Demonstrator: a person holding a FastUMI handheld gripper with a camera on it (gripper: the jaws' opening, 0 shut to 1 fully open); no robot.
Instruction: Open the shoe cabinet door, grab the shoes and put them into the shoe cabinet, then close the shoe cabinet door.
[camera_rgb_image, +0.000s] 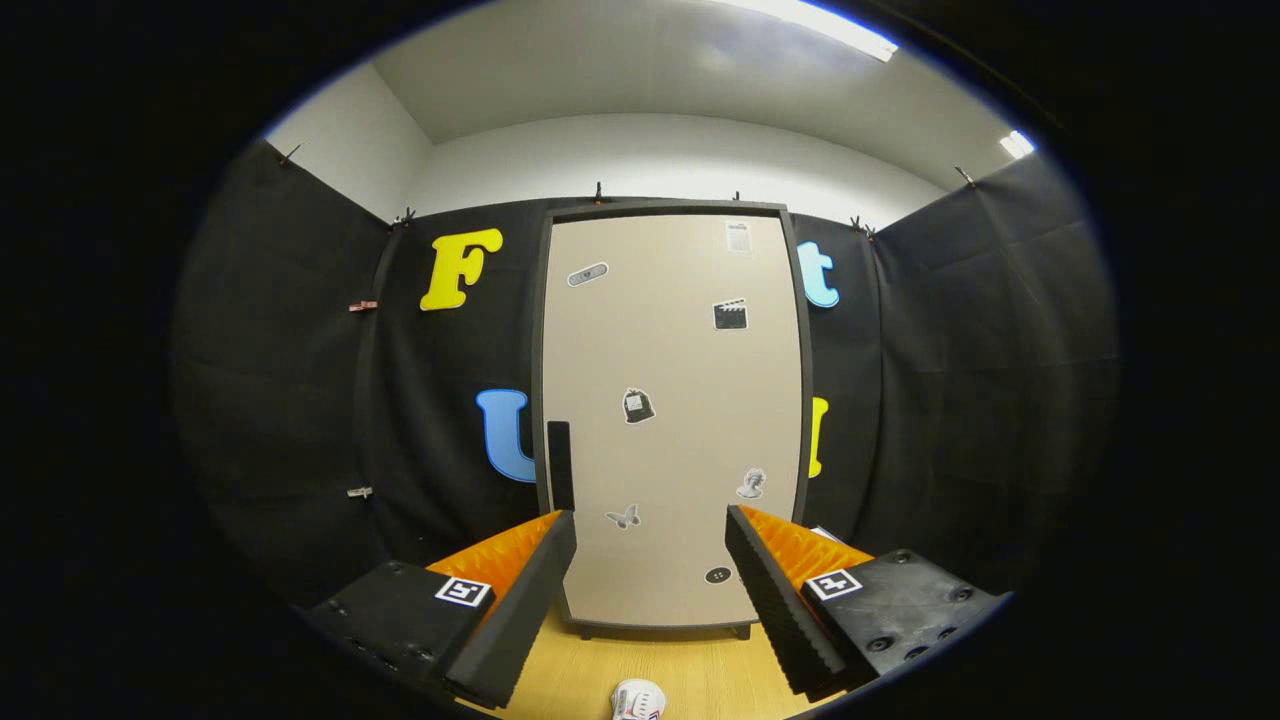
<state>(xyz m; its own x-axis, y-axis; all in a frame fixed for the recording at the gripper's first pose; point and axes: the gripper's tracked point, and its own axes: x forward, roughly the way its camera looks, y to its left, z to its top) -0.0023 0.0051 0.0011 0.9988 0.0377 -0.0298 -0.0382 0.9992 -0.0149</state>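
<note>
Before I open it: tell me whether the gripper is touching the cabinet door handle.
Apart. The gripper view shows the open gripper short of the closed cabinet door, with floor between, and the handle beyond its fingertips.

Bright ceiling strip lights (820, 25) overhead, sharp centre, strong fisheye curvature, dim edges.

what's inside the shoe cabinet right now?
Cannot tell: the shoe cabinet door is shut and covers the interior. A shoe lies on the floor between the open gripper fingers.
</note>
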